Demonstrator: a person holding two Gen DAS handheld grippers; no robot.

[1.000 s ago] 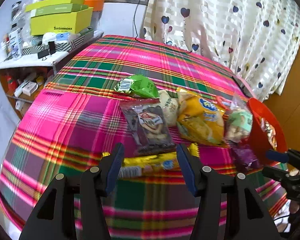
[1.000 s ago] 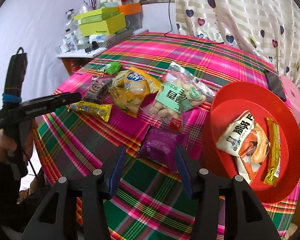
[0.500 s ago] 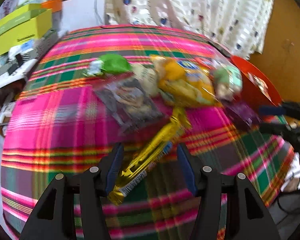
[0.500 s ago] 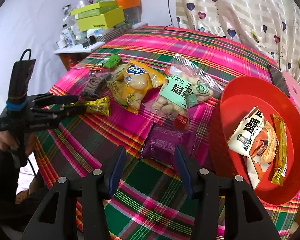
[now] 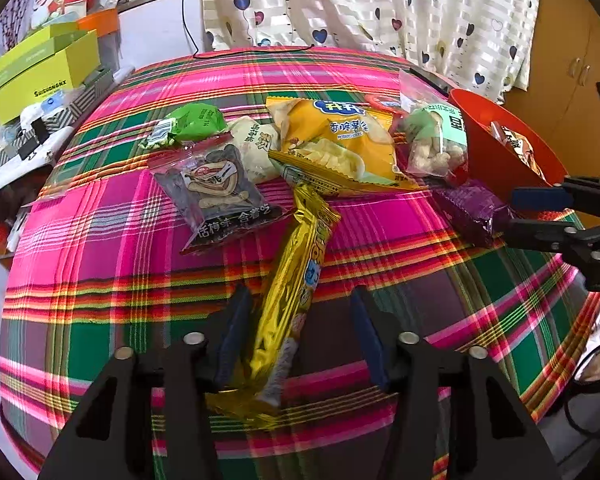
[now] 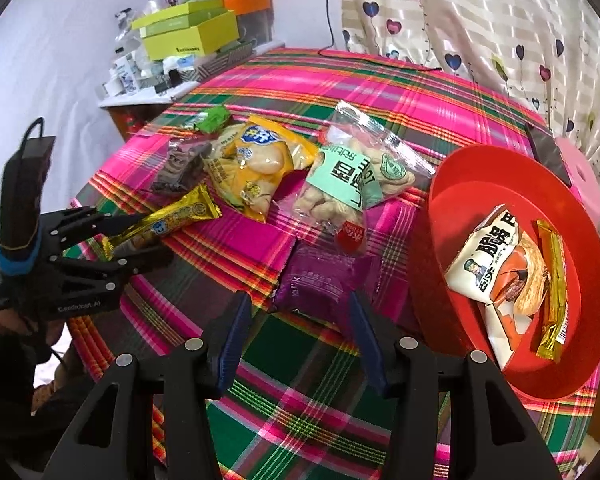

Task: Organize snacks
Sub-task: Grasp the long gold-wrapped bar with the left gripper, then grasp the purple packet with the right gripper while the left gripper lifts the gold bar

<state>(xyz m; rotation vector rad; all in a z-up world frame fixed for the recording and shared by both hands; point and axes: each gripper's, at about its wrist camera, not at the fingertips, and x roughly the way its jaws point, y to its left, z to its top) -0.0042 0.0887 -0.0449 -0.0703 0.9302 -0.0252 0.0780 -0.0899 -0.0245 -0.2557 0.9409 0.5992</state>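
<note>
Progress, judged from the layout: the red bowl [image 6: 516,376] already holds a white-and-orange snack bag [image 6: 488,256] and a thin gold bar [image 6: 552,288], plus something pale under them that I can't identify. So roughly a third is sorted and the rest is still out on the plaid tablecloth [image 5: 100,264].

Still loose on the cloth:
- gold wafer bar [image 5: 296,280]
- purple packet [image 6: 320,284]
- yellow potato-stick bag [image 5: 336,148]
- clear bag with a mint label [image 6: 352,176]
- dark plum-candy pouch [image 5: 216,192]
- pale round packet [image 5: 256,148], half under its neighbours
- small green packet [image 5: 192,124]

Left gripper [image 5: 300,332]: jaws closing, gold wafer bar between them. The bar runs lengthwise away from the gripper, near end between the pads and hard against the left finger [image 5: 232,332]. There is a clear gap to the right pad, so it's not clamped yet. The bar's far end points toward the yellow bag.

Right gripper [image 6: 300,336]: jaws apart, holding nothing. The purple packet sits just ahead of the fingertips, roughly centred in the gap, its near edge about level with them. The red bowl is immediately right of this gripper, close beside the packet.

Likely next: the left finishes its pinch on the bar and the right takes the purple packet. Both have a short carry to the bowl.
</note>
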